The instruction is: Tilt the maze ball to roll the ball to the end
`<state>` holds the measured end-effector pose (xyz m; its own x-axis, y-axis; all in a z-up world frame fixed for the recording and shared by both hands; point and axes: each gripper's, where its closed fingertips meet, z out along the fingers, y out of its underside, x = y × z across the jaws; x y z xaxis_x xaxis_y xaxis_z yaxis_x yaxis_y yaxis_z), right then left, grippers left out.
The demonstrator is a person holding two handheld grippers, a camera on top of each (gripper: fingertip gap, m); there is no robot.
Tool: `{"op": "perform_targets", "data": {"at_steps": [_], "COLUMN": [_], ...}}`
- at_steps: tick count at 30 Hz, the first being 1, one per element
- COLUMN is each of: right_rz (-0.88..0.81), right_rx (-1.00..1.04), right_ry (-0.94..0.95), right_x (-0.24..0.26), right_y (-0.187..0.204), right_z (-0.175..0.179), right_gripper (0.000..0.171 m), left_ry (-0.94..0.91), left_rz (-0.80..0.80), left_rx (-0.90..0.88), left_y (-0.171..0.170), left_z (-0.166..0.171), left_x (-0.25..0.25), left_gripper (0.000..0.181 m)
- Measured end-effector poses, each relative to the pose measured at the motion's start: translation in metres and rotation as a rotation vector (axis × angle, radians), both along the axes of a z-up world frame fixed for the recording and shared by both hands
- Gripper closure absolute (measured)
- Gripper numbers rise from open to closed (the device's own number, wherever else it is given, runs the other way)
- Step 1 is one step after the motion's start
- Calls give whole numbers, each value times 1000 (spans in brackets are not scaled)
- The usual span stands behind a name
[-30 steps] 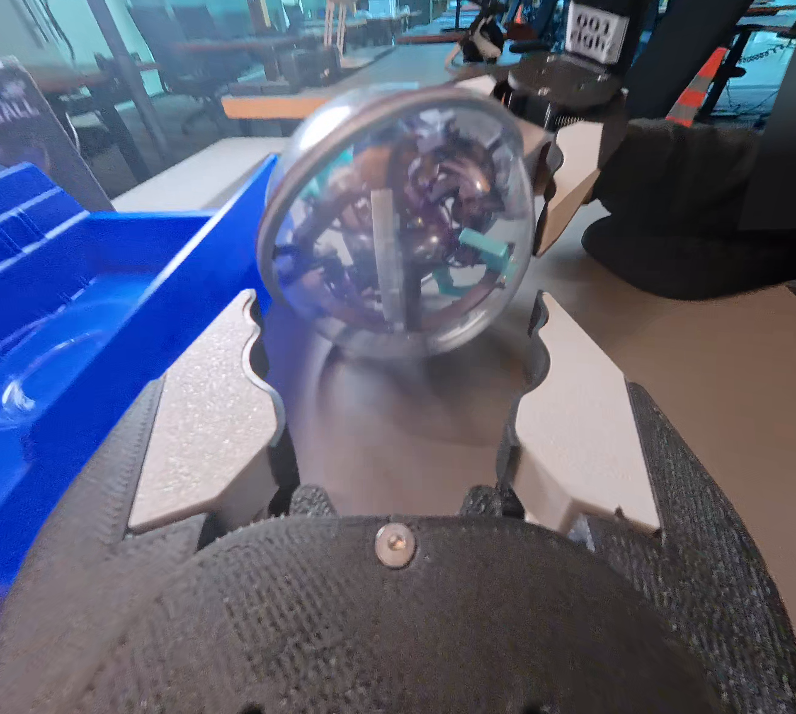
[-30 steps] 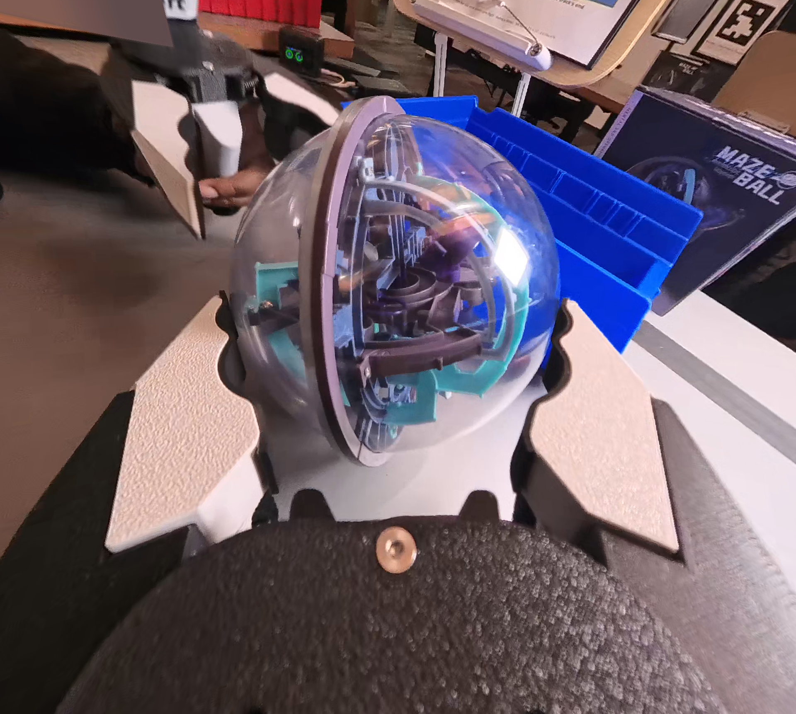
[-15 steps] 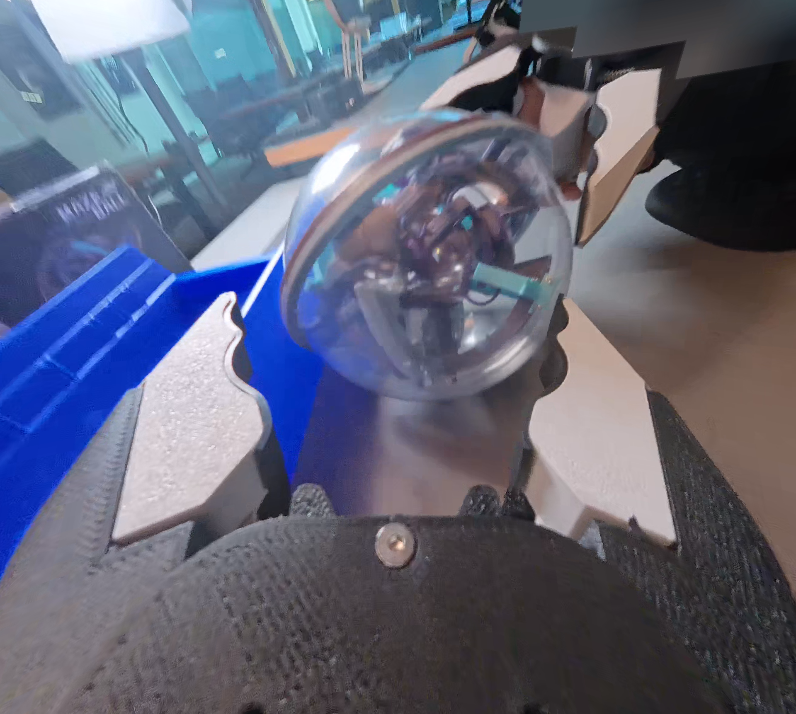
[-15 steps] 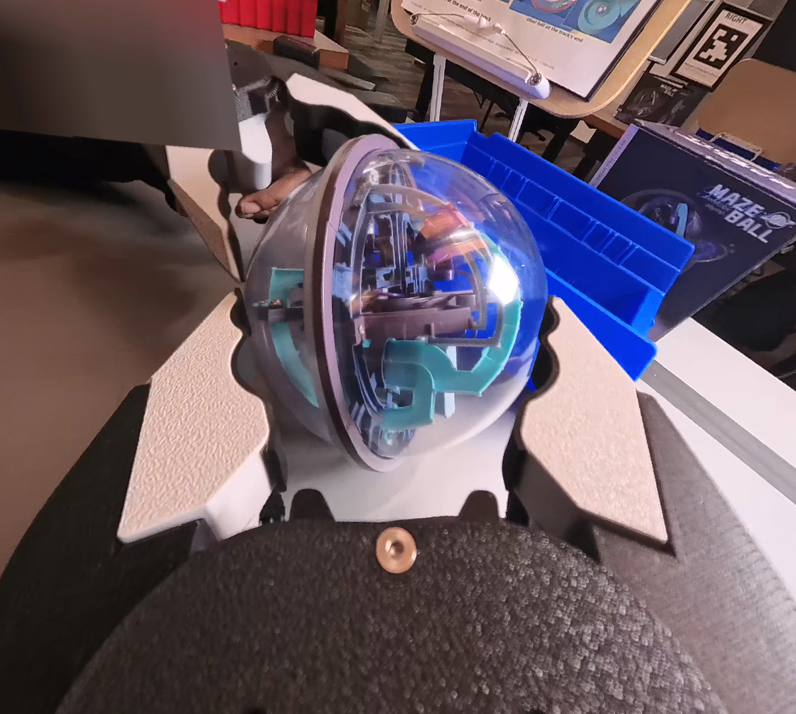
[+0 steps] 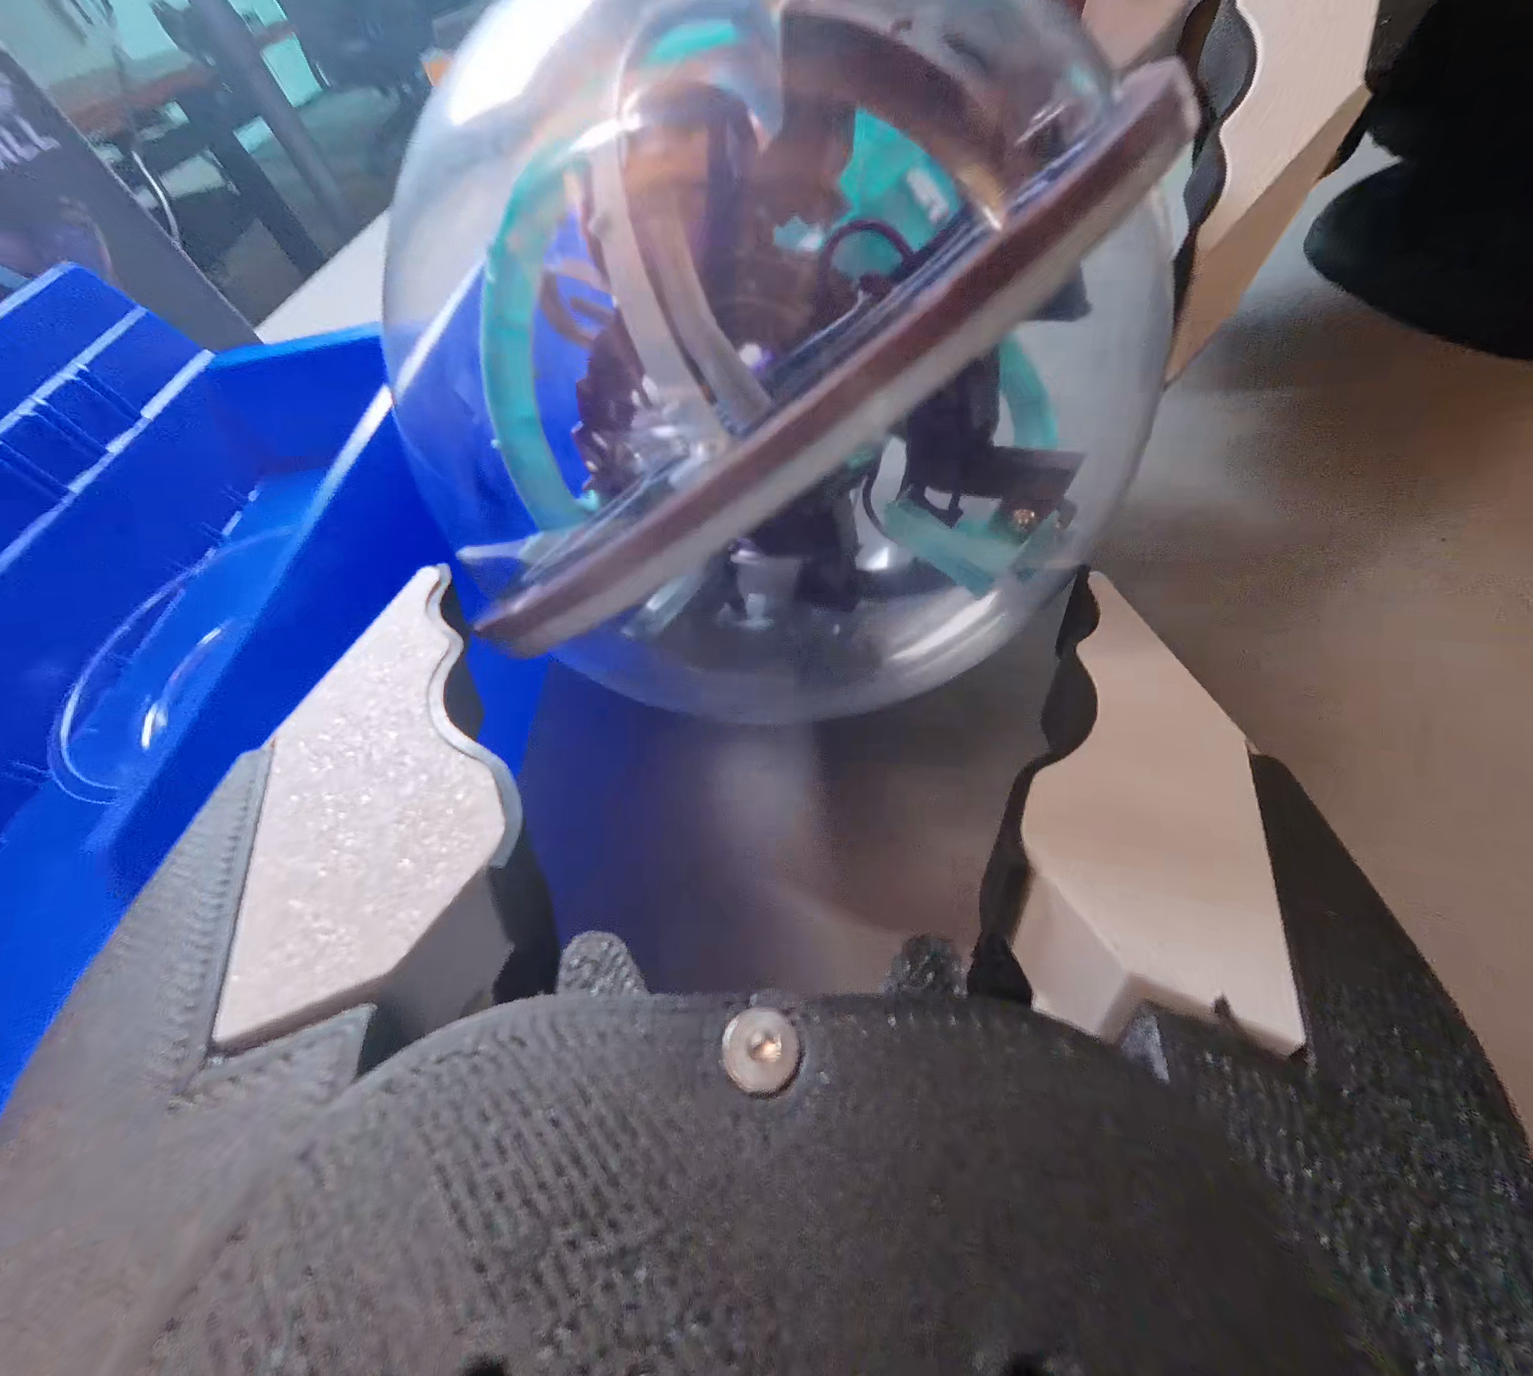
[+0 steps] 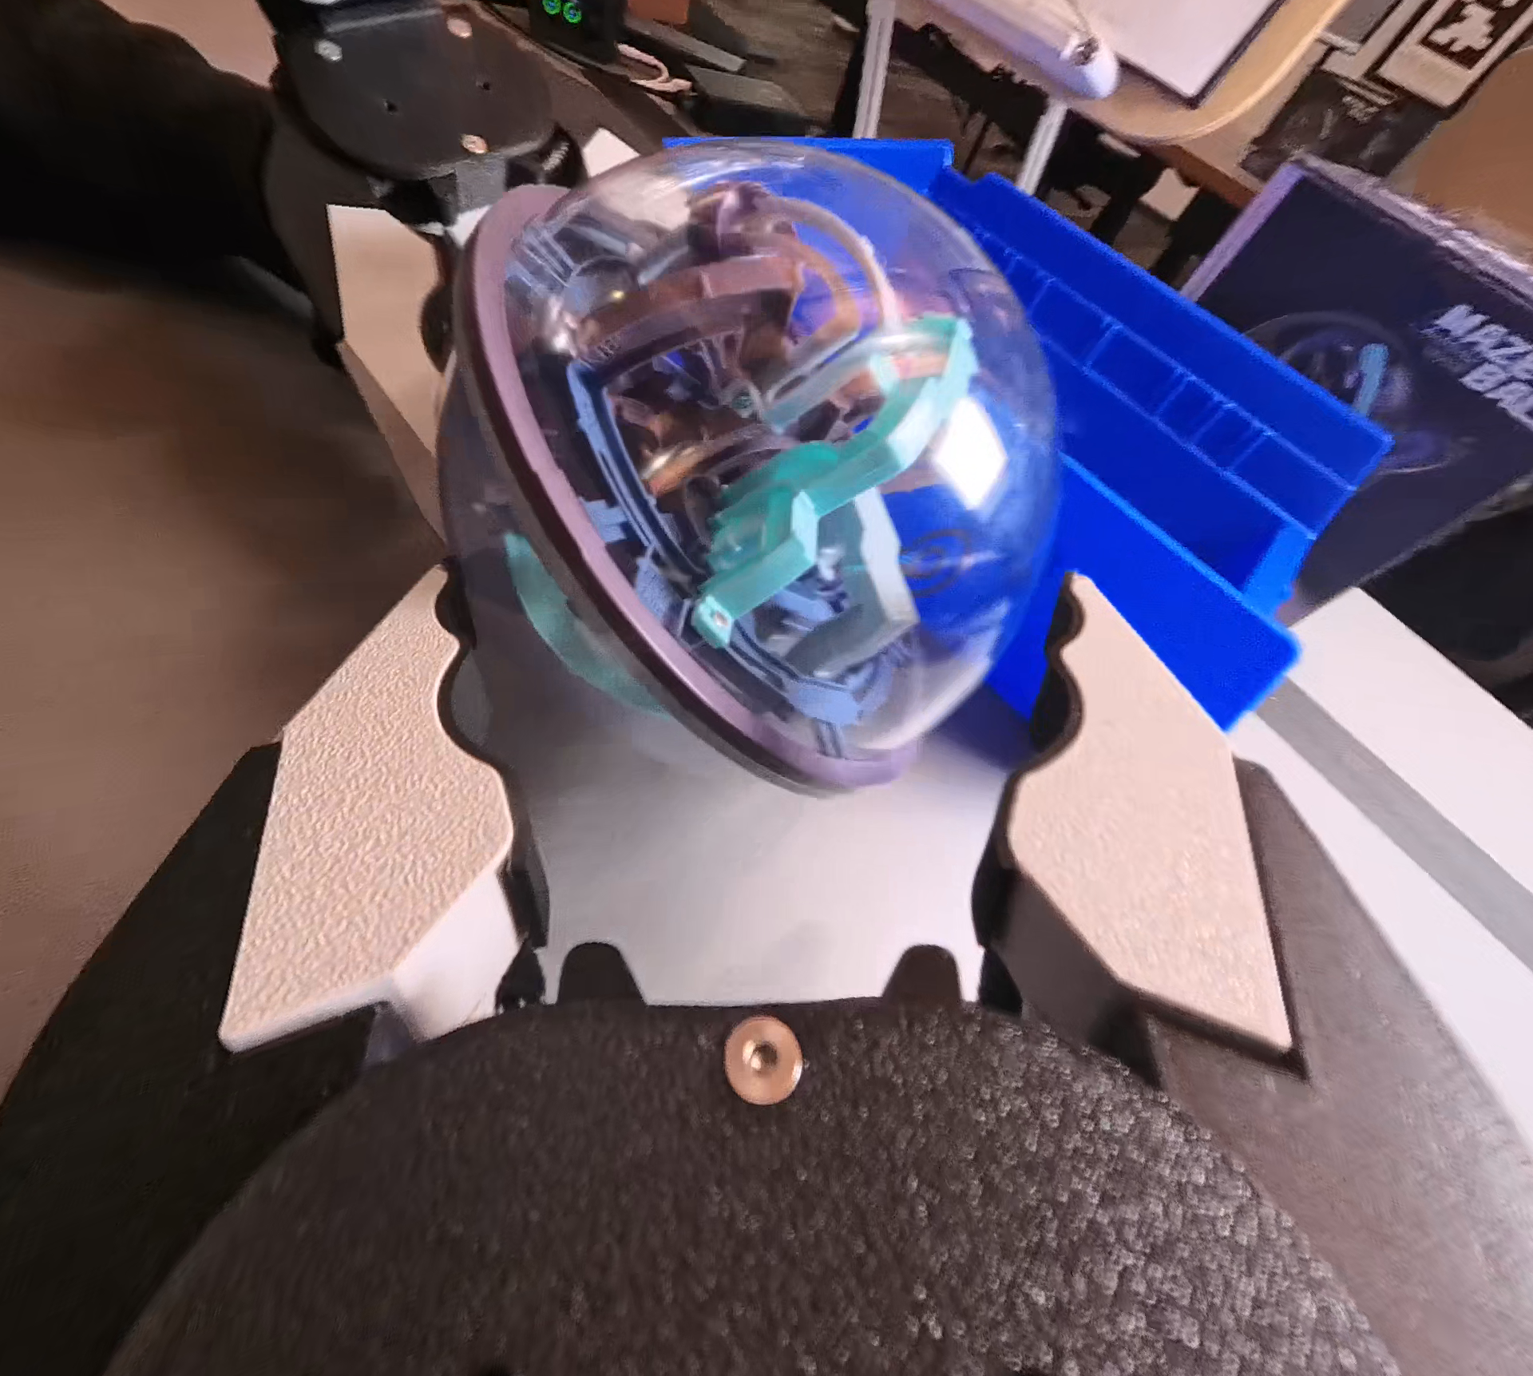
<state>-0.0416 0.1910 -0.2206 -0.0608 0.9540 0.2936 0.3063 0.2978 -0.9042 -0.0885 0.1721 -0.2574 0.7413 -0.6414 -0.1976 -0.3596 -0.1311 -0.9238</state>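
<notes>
Maze ball (image 6: 747, 457) is clamped between both right tongs (image 6: 755, 589) and left tongs (image 5: 767, 581), seam tilted, raised off worktop (image 6: 166, 548); blue bin (image 6: 1161, 440) just beyond.

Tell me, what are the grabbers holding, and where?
Both hold the maze ball between them. The right gripper has its fingers on the clear shell's opposite sides; the left gripper does the same.

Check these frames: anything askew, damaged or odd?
Nothing looks damaged or spilled. The maze ball is held off the table between the right gripper and left gripper, with its dark seam ring running diagonally; that fits a tilting task. Some motion blur. The blue bin sits upright behind.
</notes>
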Motion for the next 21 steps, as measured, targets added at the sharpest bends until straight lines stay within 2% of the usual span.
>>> {"op": "perform_targets", "data": {"at_steps": [3, 6, 14, 17, 21], "right_rz": [-11, -13, -39, -39, 6], "right_rx": [36, 0, -319, -456, -738], "right_ry": [-5, -43, -227, -265, -260], "right_x": [-12, -20, -33, -30, -21], "right_y": [-4, -6, -7, -8, -13], "right_z": [-1, 4, 11, 7, 1], "right_gripper": [32, 30, 30, 30, 30], "left_ry": [14, -48, -353, -360, -380], "left_rz": [22, 23, -6, 10, 23], "left_rx": [-84, -183, -378, -329, -255], "left_y": [1, -2, -16, -16, -19], "left_z": [-11, -16, -8, 4, 28], "left_x": [0, 1, 8, 3, 1], "left_gripper": [44, 44, 42, 42, 42]}}
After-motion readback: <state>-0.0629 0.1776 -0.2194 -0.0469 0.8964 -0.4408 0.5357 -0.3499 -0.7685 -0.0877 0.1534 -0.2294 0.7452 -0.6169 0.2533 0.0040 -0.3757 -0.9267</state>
